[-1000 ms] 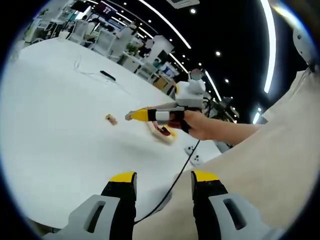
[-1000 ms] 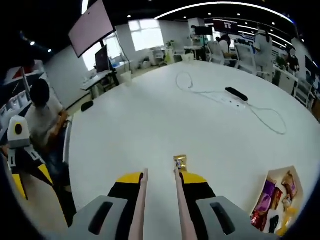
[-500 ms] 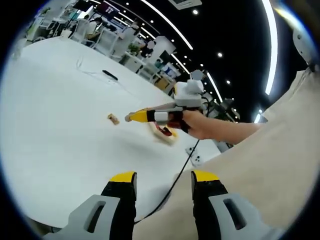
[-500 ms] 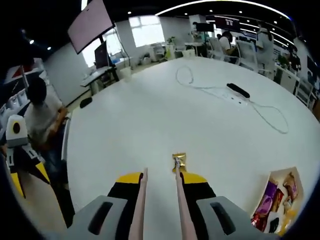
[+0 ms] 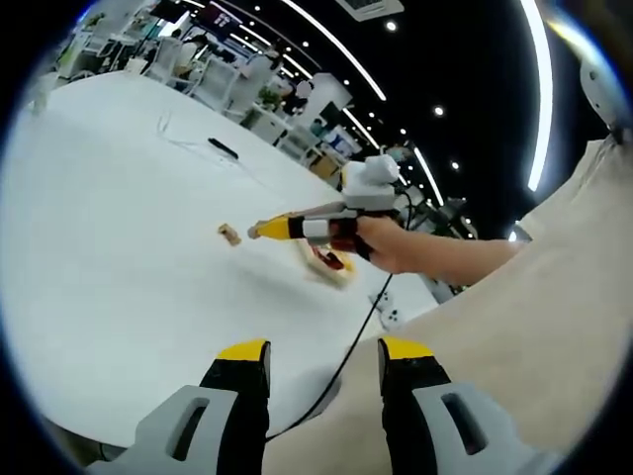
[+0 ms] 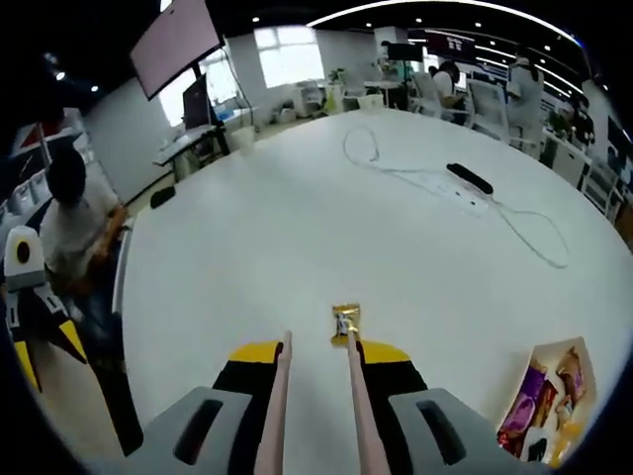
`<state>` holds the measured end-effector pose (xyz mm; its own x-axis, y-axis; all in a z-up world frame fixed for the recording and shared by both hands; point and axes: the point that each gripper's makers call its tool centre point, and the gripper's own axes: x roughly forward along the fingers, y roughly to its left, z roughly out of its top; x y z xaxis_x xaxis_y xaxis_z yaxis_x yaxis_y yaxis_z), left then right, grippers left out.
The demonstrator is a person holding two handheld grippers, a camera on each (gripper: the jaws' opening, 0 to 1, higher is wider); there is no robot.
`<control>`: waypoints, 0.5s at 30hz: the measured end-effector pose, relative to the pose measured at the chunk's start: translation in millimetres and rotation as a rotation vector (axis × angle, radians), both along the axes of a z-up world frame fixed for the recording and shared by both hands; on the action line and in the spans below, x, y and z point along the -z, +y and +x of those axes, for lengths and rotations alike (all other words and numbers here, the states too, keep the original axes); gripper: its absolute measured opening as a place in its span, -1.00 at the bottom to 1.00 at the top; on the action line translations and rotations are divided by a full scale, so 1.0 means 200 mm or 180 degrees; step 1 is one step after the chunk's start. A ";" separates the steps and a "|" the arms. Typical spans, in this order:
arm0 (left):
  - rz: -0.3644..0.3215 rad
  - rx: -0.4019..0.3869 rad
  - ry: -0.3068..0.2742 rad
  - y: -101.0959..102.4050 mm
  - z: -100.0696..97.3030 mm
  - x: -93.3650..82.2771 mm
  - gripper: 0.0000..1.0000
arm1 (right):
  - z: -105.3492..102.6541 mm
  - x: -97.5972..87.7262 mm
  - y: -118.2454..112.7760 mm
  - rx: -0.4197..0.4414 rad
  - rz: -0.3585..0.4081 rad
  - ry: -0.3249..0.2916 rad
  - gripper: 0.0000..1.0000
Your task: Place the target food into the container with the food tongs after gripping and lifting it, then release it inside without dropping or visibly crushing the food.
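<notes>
An open-plan office is spreading out behind a big white table (image 6: 297,237), with desks, chairs, a wall screen and strip lights far off. A power strip (image 6: 470,180) with its looping white cable is lying on the far right of the table, and a seated person (image 6: 74,223) is working at the left edge.

The right gripper (image 6: 315,368) is holding a pair of pale food tongs (image 6: 313,396) between its jaws; its jaws are pressing on the tong arms, whose tips are standing slightly apart with nothing between them. The target food, a small gold-wrapped snack (image 6: 345,323), is lying on the table just beyond the tong tips, a little right of their centre line. The container (image 6: 549,406), a shallow cardboard tray already carrying several wrapped sweets, is sitting near the right edge, well apart from the snack. In the left gripper view the right gripper is reaching over the table with the snack (image 5: 229,235) just ahead of it. The left gripper (image 5: 324,368) is hanging back with its jaws spread and empty, off the table's near edge.

Risks, as I judge them: the tips are lining up slightly left of the snack, so closing now could nudge it away or pinch only a wrapper corner; a slick wrapper may slip during the carry; squeezing too hard could crush it.

There is print on the wrapper, but it is too small to read.
</notes>
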<state>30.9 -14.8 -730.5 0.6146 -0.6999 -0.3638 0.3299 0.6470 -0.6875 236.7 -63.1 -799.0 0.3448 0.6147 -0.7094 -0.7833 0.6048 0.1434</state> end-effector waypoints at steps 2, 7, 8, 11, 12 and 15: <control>-0.0003 -0.0007 0.0002 0.00 0.00 0.00 -0.15 | 0.01 0.02 0.00 -0.0003 -0.0017 0.0019 -0.43; -0.0008 -0.0034 0.0006 0.01 0.00 0.00 -0.15 | 0.01 0.03 0.00 -0.0013 -0.0055 0.0037 -0.43; -0.0006 -0.0040 0.0008 0.01 0.00 0.00 -0.15 | 0.01 0.04 0.00 -0.0017 -0.0068 0.0042 -0.43; -0.0004 -0.0049 0.0020 0.02 0.00 0.00 -0.15 | 0.02 0.06 0.00 -0.0024 -0.0084 0.0052 -0.43; -0.0005 -0.0051 0.0022 0.02 0.00 0.00 -0.15 | 0.02 0.06 0.00 -0.0026 -0.0088 0.0057 -0.43; -0.0006 -0.0058 0.0029 0.02 0.00 0.01 -0.15 | 0.04 0.07 -0.01 -0.0034 -0.0101 0.0057 -0.42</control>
<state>31.3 -11.7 -731.7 0.6239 -0.6894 -0.3682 0.3119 0.6516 -0.6915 243.9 -64.6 -813.6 0.3253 0.5955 -0.7345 -0.7873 0.6008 0.1384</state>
